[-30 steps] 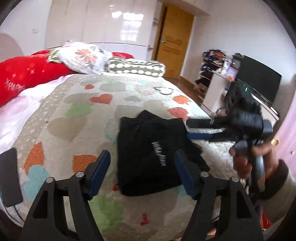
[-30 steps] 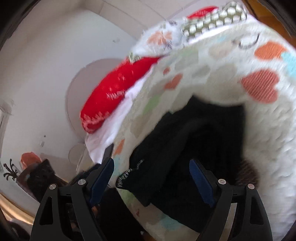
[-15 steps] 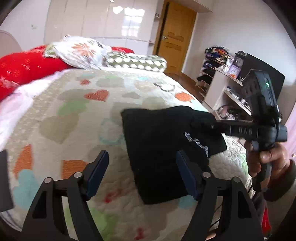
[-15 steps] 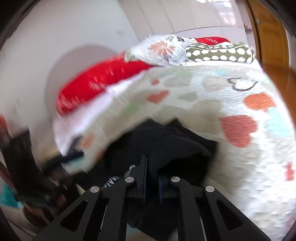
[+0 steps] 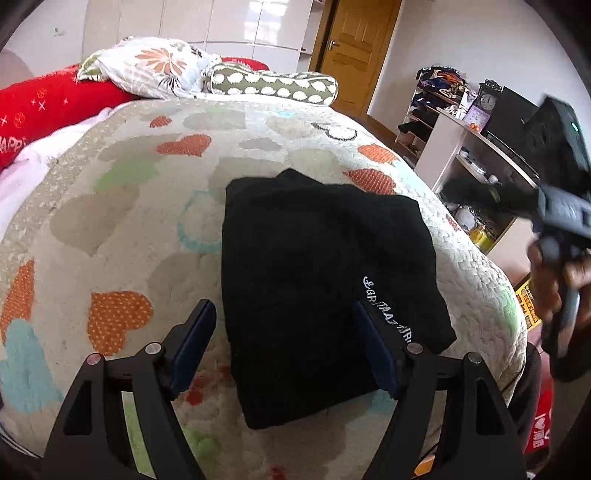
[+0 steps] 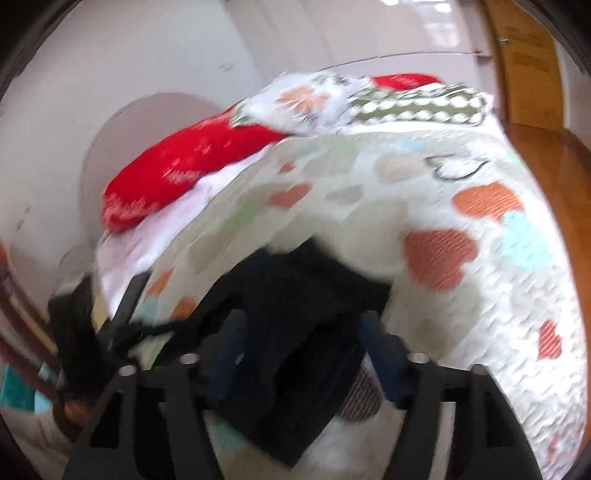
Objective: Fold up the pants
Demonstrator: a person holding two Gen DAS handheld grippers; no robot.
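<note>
Folded black pants [image 5: 325, 288] of thick matt knit cloth, white embroidered lettering [image 5: 388, 314] just beside the left gripper's [image 5: 284, 343] right pad. Under them, a cream quilted bedspread with coloured hearts [image 5: 122, 229], soft, puckered, matt. Gripper arms of matt black plastic, blue rubbery pads [image 5: 192, 347], small shiny metal pins. Far ahead, a varnished brown wooden door [image 5: 354, 48] and glossy white wardrobe panels [image 5: 229, 22].

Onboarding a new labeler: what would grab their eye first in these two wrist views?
The black pants, folded into a compact rectangle with white lettering near one edge, lie mid-bed on the heart-patterned quilt. Behind them a bright red pillow sits at the head of the bed beside a floral one. The left gripper hangs open over the pants' near edge, while the right gripper, blurred, is opening above the fabric.
</note>
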